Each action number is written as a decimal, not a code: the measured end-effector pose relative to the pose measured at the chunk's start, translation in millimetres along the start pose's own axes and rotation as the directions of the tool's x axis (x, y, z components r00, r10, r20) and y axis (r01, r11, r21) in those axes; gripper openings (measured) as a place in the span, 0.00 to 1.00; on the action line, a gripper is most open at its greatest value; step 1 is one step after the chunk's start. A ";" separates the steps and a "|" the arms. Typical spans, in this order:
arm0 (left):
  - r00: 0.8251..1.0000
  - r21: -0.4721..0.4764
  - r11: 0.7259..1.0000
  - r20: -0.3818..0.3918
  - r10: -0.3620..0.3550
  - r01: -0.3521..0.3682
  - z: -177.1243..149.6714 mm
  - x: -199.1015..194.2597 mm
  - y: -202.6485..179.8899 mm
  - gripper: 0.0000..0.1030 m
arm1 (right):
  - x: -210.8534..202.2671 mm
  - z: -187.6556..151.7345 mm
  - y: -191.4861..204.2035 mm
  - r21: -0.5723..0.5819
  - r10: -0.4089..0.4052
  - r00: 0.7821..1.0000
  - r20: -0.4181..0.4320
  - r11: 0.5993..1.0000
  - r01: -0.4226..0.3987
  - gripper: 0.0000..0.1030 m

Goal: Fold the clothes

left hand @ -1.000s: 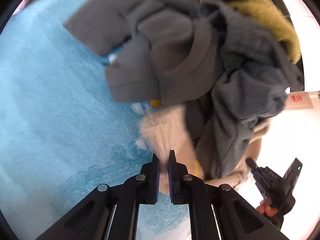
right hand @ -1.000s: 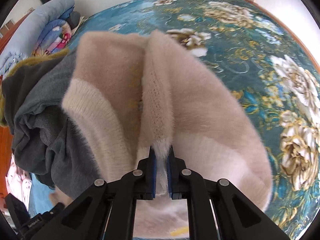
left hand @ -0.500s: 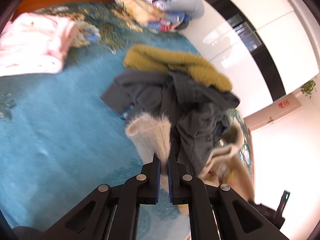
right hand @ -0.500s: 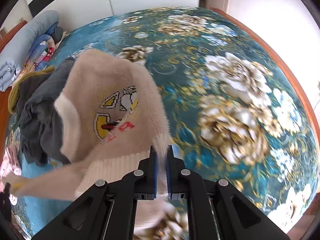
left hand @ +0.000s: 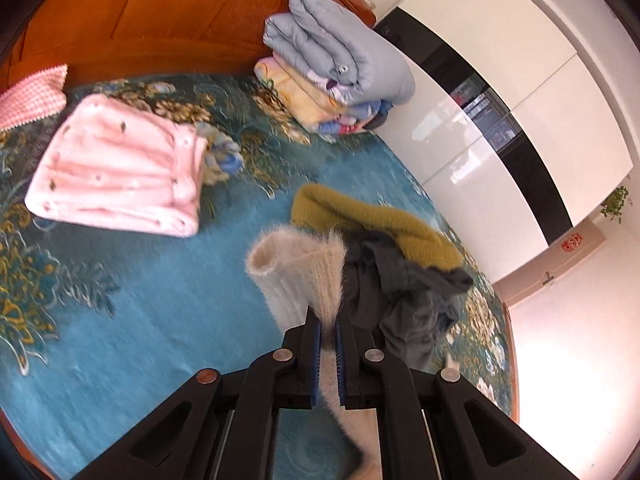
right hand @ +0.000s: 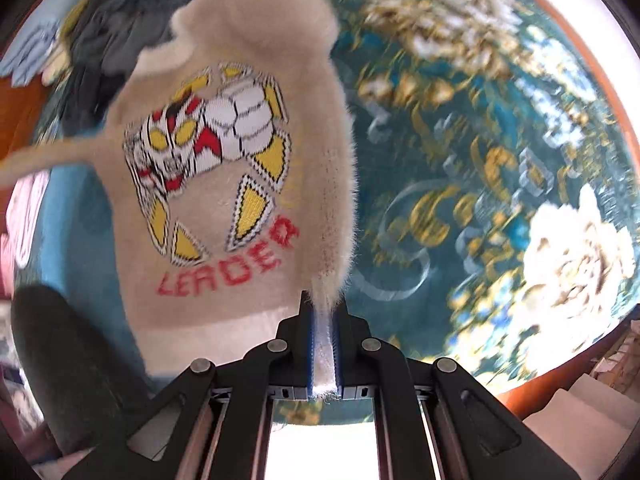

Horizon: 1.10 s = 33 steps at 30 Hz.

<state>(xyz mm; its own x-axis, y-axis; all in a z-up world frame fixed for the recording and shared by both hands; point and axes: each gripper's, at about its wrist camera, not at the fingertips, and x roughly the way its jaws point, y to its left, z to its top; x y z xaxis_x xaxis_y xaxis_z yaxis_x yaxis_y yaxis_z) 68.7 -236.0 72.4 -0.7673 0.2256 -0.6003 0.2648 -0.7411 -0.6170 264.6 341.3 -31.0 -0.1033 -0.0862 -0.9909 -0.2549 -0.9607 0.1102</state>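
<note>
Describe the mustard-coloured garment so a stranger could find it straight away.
On the teal floral bedspread, find the heap of dark grey clothes nearest the white wardrobe. The mustard knit lies along its far edge, the heap's only yellow-green, fuzzy piece.

Floral teal bed [left hand: 120, 360]: pink blanket [left hand: 116, 180], quilt stack [left hand: 340, 60], clothes pile [left hand: 400, 272].

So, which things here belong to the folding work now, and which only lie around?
In the job:
cream sweater
left gripper
right gripper
grey clothes
olive sweater

Just lying about:
pink blanket
blue quilt
bedspread
</note>
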 end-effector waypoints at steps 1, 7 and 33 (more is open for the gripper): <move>1.000 0.003 1.000 0.006 0.013 -0.013 4.9 -0.4 2.6 0.06 | 4.0 -3.9 2.1 -0.008 0.008 1.000 -0.007 1.000 -0.008 0.07; 0.992 0.016 0.993 -0.032 0.119 -0.119 9.5 16.5 30.7 0.06 | -0.5 -0.1 0.9 -0.047 0.085 0.996 0.022 0.995 -0.084 0.14; 0.911 -0.102 0.929 -0.264 0.318 -0.355 -44.9 84.1 86.9 0.53 | 80.1 229.3 -124.5 0.460 0.346 0.825 0.446 0.702 -0.543 0.58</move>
<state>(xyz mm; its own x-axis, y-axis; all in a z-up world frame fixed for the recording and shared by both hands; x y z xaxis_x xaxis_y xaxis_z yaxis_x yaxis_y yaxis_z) 53.4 -253.0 -54.5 -0.4602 0.1362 -0.8773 0.5777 -0.7044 -0.4124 67.6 514.5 -106.4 -0.6021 -0.2863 -0.7453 -0.5652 -0.5065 0.6512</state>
